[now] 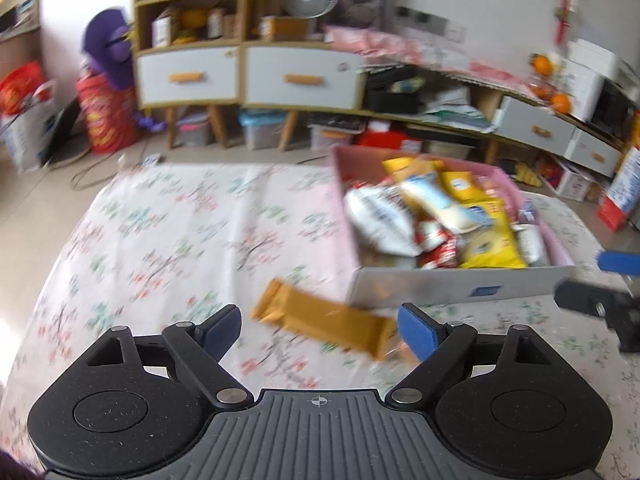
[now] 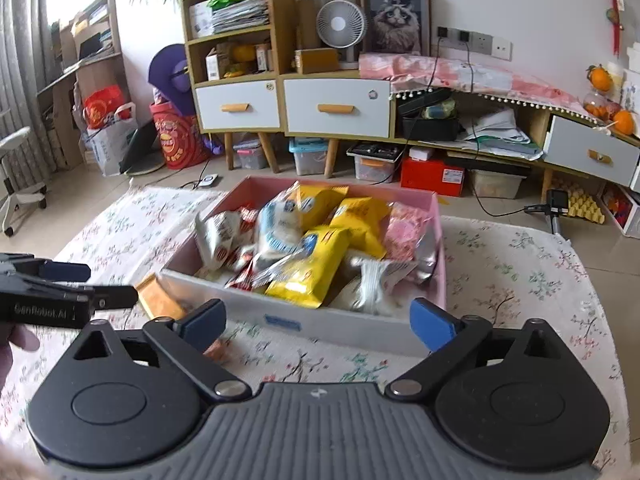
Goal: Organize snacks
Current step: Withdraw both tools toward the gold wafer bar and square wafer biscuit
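A pink box full of snack packets stands on the floral cloth; it also shows in the right wrist view. An orange snack bar lies flat on the cloth by the box's near left corner, and its end shows in the right wrist view. My left gripper is open, its blue pads either side of the bar, not touching it. My right gripper is open and empty, in front of the box's near wall. The left gripper shows at the left of the right wrist view.
The floral cloth covers the table. Behind it stand wooden cabinets with white drawers, a fan, storage bins and bags on the floor. The right gripper shows at the right edge of the left wrist view.
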`<state>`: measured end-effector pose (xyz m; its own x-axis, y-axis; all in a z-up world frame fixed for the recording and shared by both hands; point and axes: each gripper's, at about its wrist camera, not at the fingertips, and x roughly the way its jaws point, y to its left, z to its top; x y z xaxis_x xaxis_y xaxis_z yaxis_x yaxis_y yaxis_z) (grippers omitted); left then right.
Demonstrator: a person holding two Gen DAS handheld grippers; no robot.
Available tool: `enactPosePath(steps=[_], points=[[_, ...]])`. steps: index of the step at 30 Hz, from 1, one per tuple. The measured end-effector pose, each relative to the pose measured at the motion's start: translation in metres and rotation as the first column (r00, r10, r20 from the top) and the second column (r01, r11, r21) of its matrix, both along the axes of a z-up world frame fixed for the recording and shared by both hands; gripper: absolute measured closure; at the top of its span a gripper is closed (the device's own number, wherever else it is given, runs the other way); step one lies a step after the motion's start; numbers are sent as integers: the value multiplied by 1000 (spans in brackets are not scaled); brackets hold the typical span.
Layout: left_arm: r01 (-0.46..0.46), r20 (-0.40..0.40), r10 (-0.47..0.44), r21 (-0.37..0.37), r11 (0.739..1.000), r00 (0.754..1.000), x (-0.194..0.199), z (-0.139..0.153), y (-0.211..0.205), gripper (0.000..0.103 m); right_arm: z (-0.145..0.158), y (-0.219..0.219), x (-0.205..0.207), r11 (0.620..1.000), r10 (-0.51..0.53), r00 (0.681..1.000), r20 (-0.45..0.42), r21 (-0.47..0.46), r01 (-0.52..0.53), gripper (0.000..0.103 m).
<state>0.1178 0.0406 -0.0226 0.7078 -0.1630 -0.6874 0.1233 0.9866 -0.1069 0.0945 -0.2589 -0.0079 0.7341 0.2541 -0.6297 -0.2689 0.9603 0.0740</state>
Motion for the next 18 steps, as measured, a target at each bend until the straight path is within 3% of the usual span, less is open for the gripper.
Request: enactPosePath(steps=[7,11,18], points=[[-82,-56,80,-40,996,995,12,-26,9,15,-22,24,-10,992,96,995,0,-78,-96,3],[-101,-69,97,-48,994,993,21,-36,5,15,-34,40,-11,982,173,985,-13,-73,-174,5],[-102,-76,99,-41,994,992,33,-43,-9,15,-50,65,-3,956,279,959,-51,-85,-282,28]])
